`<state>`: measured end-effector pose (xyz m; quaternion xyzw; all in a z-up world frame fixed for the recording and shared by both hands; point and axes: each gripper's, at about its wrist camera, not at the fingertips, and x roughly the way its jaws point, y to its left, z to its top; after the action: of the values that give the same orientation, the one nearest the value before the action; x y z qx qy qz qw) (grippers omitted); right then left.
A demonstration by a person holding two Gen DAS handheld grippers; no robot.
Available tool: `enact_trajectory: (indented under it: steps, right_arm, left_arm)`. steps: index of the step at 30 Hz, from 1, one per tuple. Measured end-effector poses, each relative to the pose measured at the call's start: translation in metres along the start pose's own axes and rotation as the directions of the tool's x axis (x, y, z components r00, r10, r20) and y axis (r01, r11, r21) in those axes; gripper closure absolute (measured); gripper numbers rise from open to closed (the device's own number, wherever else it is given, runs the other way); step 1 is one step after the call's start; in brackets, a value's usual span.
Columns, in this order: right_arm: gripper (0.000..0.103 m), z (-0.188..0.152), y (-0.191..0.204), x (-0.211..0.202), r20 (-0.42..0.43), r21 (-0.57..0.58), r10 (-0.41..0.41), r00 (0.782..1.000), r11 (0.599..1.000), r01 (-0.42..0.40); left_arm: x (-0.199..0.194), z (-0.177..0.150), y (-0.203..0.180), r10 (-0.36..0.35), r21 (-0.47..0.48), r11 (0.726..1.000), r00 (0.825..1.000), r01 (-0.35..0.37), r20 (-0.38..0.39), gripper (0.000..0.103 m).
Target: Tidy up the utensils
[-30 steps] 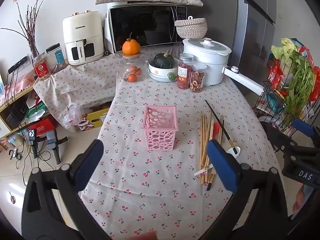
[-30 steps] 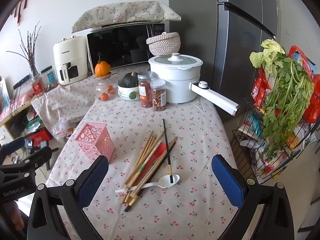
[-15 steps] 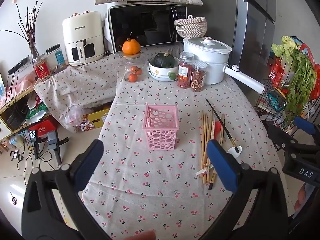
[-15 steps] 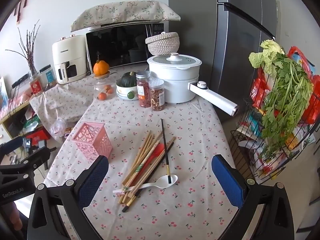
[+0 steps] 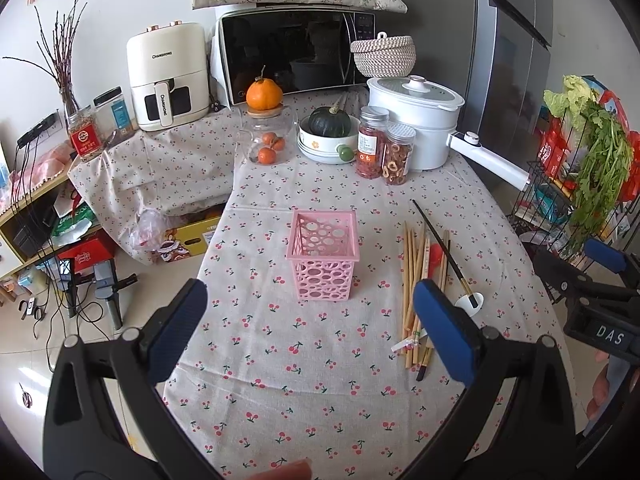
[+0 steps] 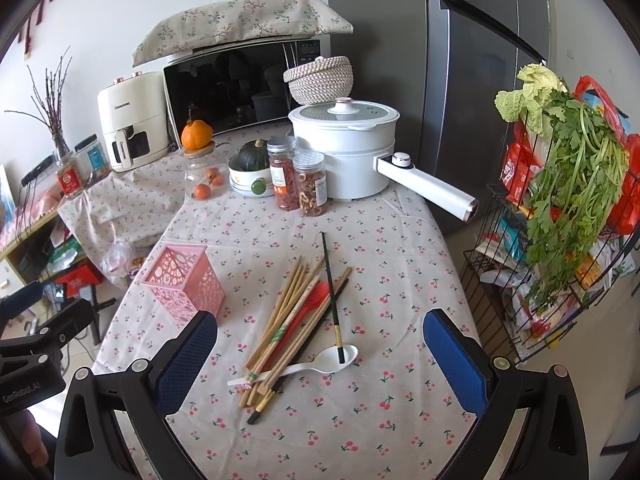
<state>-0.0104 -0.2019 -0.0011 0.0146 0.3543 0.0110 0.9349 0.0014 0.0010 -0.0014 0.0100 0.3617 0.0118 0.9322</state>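
Note:
An empty pink perforated basket (image 5: 323,258) stands upright on the cherry-print tablecloth (image 5: 300,360); it also shows in the right wrist view (image 6: 184,282). To its right lies a loose pile of wooden chopsticks (image 6: 288,320) with a red spoon (image 6: 316,300), a black chopstick (image 6: 331,296) and a white spoon (image 6: 320,362). The pile also shows in the left wrist view (image 5: 416,276). My left gripper (image 5: 308,336) is open and empty, in front of the basket. My right gripper (image 6: 320,364) is open and empty, above the near end of the pile.
At the table's far end stand a white electric pot (image 6: 352,148) with a long handle, two jars (image 6: 304,184), a bowl with a squash (image 6: 250,168) and a glass jar topped by an orange (image 6: 202,168). A wire rack with greens (image 6: 560,216) stands to the right.
Both grippers have moved slightly forward and lower toward the table; the basket and utensil pile look a little closer. Nothing on the table has moved.

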Motion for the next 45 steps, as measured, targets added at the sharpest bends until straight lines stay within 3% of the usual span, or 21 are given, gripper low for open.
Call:
enact_trajectory:
  steps: [13,45]
  right_arm:
    - [0.0,0.001,-0.007,-0.004,0.007,0.044,0.003,1.0,0.999,-0.004]
    - [0.0,-0.001,-0.009,-0.003,-0.006,0.046,0.002,1.0,0.999,-0.001]
  left_arm:
    - [-0.004,-0.002,-0.005,-0.021,0.012,1.0,1.0,0.02,0.019,0.001]
    - [-0.003,-0.003,-0.008,0.012,0.052,0.999,0.999,-0.014,0.037,0.001]
